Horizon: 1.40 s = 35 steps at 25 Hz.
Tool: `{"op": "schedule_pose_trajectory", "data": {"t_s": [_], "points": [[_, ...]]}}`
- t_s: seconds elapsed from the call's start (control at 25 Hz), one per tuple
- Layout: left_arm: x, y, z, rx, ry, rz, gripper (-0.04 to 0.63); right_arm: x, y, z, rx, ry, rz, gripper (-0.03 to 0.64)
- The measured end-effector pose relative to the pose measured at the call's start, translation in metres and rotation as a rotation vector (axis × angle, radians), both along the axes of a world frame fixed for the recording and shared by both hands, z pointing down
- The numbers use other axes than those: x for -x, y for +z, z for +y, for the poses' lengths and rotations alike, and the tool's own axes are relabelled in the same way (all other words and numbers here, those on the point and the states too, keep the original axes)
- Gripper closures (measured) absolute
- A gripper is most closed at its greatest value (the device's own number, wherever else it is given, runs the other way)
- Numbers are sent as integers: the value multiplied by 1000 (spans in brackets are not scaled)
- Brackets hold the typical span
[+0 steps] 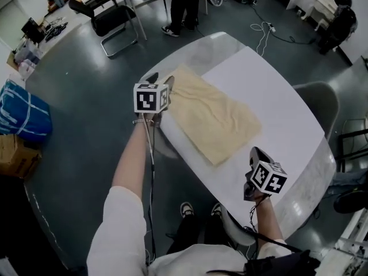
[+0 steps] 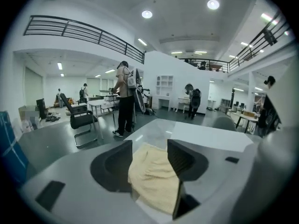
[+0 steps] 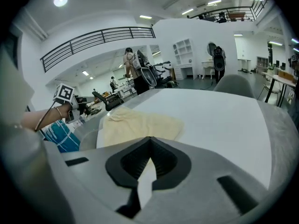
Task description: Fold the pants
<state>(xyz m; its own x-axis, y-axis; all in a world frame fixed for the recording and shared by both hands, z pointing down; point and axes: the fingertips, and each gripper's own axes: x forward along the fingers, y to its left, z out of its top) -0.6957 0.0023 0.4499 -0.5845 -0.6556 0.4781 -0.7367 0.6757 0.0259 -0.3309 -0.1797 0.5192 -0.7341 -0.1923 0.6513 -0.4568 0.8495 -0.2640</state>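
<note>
The cream pants (image 1: 213, 117) lie folded in a flat oblong on the white table (image 1: 282, 102), close to its left edge. My left gripper (image 1: 161, 79) hangs just off that edge at the far-left end of the pants. Its jaws stand open, and the cloth (image 2: 154, 181) shows beyond them with neither pad pressing on it. My right gripper (image 1: 256, 152) hovers over the table's near side, a short way from the pants' near-right corner. In the right gripper view the right gripper (image 3: 149, 140) is shut and holds nothing, with the pants (image 3: 135, 124) lying ahead.
A grey chair (image 1: 319, 99) stands at the table's right side. On the floor to the left are a blue bag (image 1: 23, 111) and a cardboard box (image 1: 14, 154). Farther off are a black chair (image 1: 112, 19) and a standing person (image 1: 184, 4).
</note>
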Motion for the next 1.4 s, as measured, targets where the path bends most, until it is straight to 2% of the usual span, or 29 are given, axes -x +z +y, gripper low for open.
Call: {"op": "schedule_pose_trajectory", "data": {"t_s": [0.16, 0.28, 0.52, 0.68, 0.8, 0.96, 1.04, 1.24, 1.4], "points": [[-13, 21, 4, 12, 52, 5, 388, 5, 13, 8, 4, -11, 25, 624], [-38, 35, -3, 17, 110, 13, 388, 7, 13, 11, 3, -6, 26, 624], [-121, 53, -39, -26, 254, 69, 388, -5, 10, 12, 3, 14, 24, 624], [-199, 66, -68, -45, 393, 140, 388, -21, 12, 11, 13, 23, 30, 624], [-265, 83, -95, 1, 549, 141, 388, -39, 18, 7, 28, 35, 35, 624], [-329, 110, -127, 128, 715, 79, 388, -59, 24, -1, 48, 47, 40, 624], [-343, 128, -138, 197, 733, 66, 390, -69, 29, -6, 57, 53, 44, 624], [-340, 166, -152, 363, 659, 74, 425, -94, 39, -25, 83, 72, 41, 624], [-337, 190, -151, 434, 626, 111, 441, -104, 49, -39, 105, 69, 42, 624]]}}
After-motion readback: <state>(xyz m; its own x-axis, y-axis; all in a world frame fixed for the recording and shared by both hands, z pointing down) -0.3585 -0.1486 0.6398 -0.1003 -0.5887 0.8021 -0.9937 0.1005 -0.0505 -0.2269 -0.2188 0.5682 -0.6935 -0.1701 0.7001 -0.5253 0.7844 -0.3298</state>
